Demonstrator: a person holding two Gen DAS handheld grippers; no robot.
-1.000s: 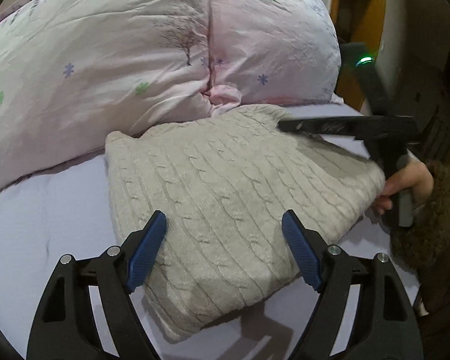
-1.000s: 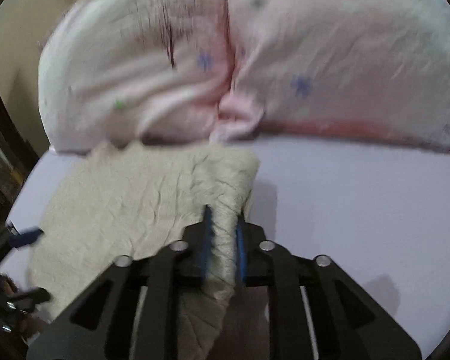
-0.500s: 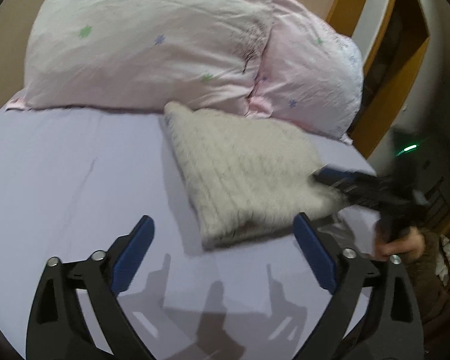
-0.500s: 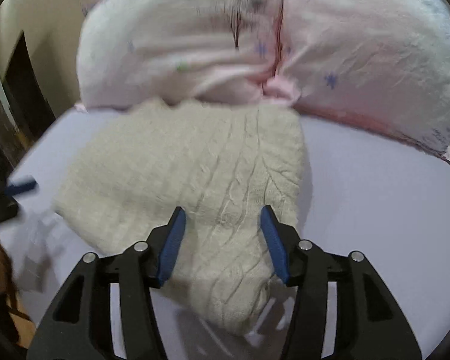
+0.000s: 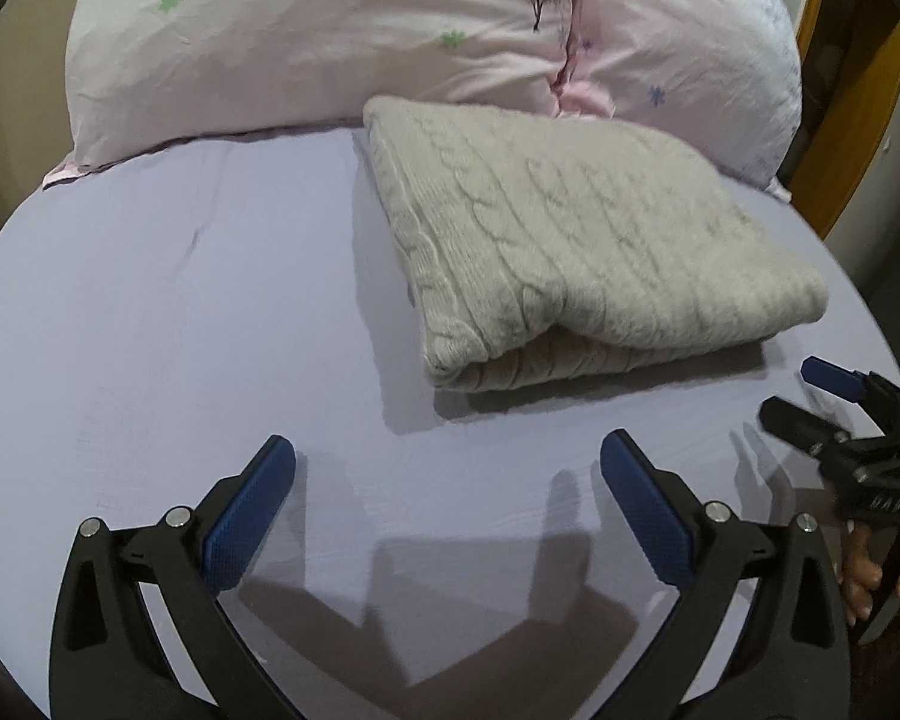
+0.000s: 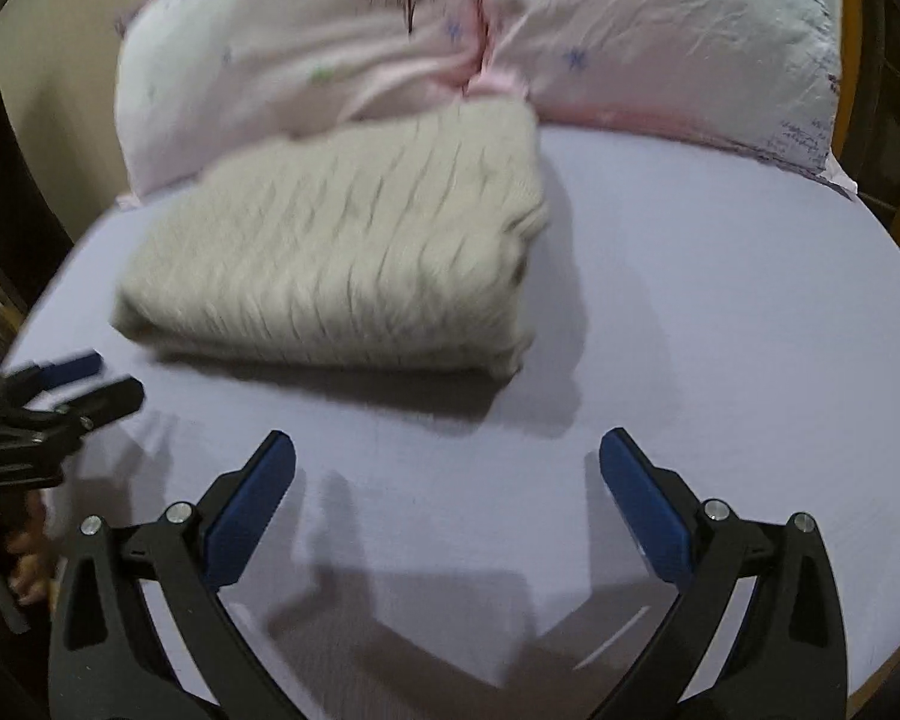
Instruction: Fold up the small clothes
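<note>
A beige cable-knit sweater [image 5: 570, 240] lies folded into a thick rectangle on the lavender bed sheet [image 5: 180, 330], its far edge against the pillows. It also shows in the right wrist view [image 6: 342, 264], slightly blurred. My left gripper [image 5: 447, 480] is open and empty, hovering over bare sheet in front of the sweater. My right gripper [image 6: 447, 477] is open and empty too, over the sheet in front of the sweater. The right gripper shows at the right edge of the left wrist view [image 5: 834, 402], and the left gripper at the left edge of the right wrist view [image 6: 72, 384].
Two pink flowered pillows [image 5: 390, 30] lean at the head of the bed behind the sweater, also in the right wrist view [image 6: 450, 42]. A wooden bed frame [image 5: 852, 120] rises at the right. The sheet's edge curves off on both sides.
The right gripper let go of the sweater's edge and opened wide. Both grippers pulled back from the sweater, which now lies folded on the sheet.
</note>
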